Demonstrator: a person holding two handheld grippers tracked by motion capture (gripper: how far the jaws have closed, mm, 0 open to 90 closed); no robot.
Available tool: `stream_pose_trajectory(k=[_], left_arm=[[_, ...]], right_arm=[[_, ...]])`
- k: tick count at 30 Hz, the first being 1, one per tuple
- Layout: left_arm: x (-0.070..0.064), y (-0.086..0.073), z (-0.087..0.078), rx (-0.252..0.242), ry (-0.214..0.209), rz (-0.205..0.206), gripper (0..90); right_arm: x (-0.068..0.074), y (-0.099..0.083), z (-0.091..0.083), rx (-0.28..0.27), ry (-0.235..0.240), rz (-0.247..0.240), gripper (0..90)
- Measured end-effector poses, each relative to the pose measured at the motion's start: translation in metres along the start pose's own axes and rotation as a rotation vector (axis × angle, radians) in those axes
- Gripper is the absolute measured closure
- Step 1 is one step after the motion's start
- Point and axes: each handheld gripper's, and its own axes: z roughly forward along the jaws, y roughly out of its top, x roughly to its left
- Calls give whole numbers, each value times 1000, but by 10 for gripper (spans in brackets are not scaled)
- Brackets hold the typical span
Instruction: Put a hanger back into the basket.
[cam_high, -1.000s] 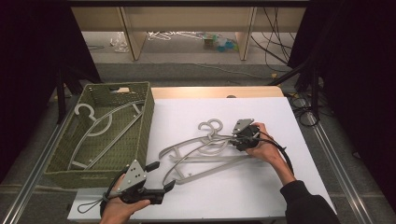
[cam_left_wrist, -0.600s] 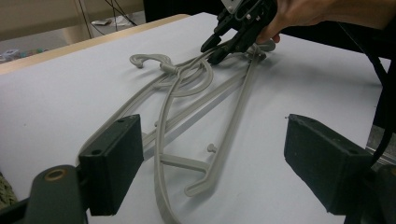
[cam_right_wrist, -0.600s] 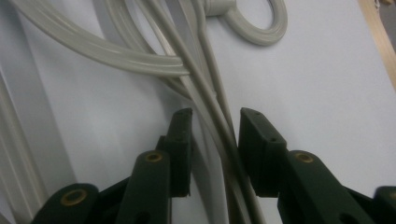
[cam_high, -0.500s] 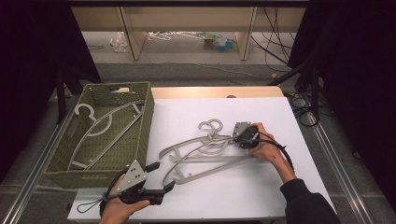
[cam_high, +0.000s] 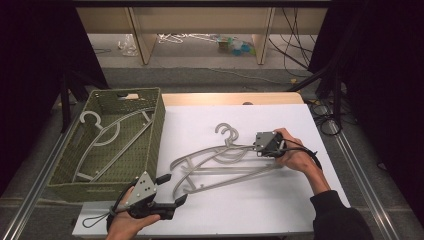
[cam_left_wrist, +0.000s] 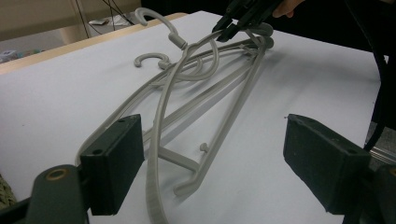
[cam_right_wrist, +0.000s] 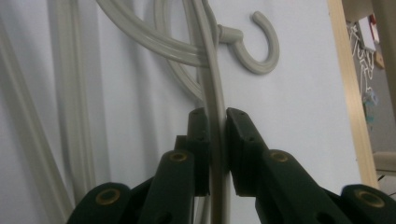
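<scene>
Two grey plastic hangers (cam_high: 225, 165) lie overlapped on the white table top, hooks (cam_high: 223, 129) pointing to the far side. My right gripper (cam_high: 254, 146) is shut on the upper arm of the top hanger (cam_right_wrist: 212, 70), whose thin bar runs between the jaws of the right gripper (cam_right_wrist: 217, 126). My left gripper (cam_high: 172, 189) is near the front edge at the hangers' left ends, open and holding nothing. Between the wide-open jaws of the left gripper (cam_left_wrist: 212, 140) lie the hangers (cam_left_wrist: 205, 107), with the right gripper (cam_left_wrist: 236, 25) clamped at the far end.
A green woven basket (cam_high: 156, 135) stands at the left with another grey hanger (cam_high: 107, 132) inside. The wooden table edge (cam_high: 230, 98) runs along the far side. Cables (cam_high: 320, 107) hang off the right side, and metal rails (cam_high: 357, 170) flank the table.
The right hand has shifted very slightly to the right on the hanger arm. The left gripper and the hangers have stayed put.
</scene>
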Motion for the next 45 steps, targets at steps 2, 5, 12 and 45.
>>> stream_pose_trajectory(k=[2,5,12,45], left_arm=[[0,-1,1,-8,-5,-10,203],[1,-1,1,8,9,-10,204],[3,1,1,-1,18,-25,207],[11,67,136,242,-178,-55,522]], right_arm=[[1,0,-5,-3,7,-13,813],[0,1,-11,-9,2,-63,817],[1,5,-29,-47,-7,-105,820],[27,15,-76,-144,-20,-190,820]])
